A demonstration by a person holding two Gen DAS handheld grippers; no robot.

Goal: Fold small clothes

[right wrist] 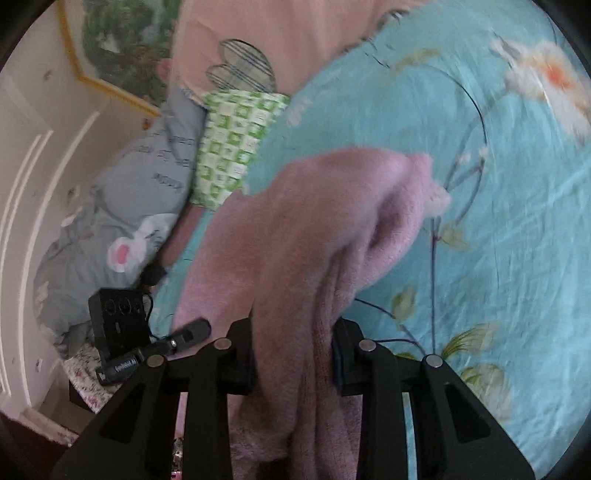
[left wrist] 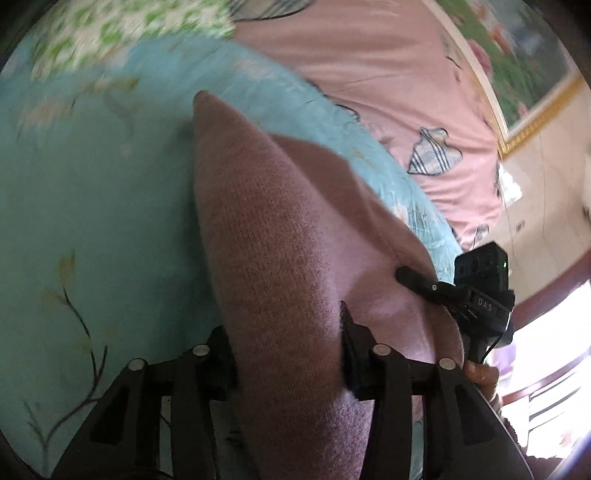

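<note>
Both grippers are clenched on the pink knit garment [left wrist: 280,258], the left gripper [left wrist: 288,354] and right gripper [right wrist: 293,354] each pinching an edge, likely to hold it taut for a fold. It hangs above the blue floral bedsheet [left wrist: 92,221], its tip toward 12 o'clock in the left view

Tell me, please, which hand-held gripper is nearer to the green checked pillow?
Probably the right. The right hand-held gripper holds the pink garment with the green checked pillow just beyond; the left hand-held gripper sees it far across the blue sheet.
</note>
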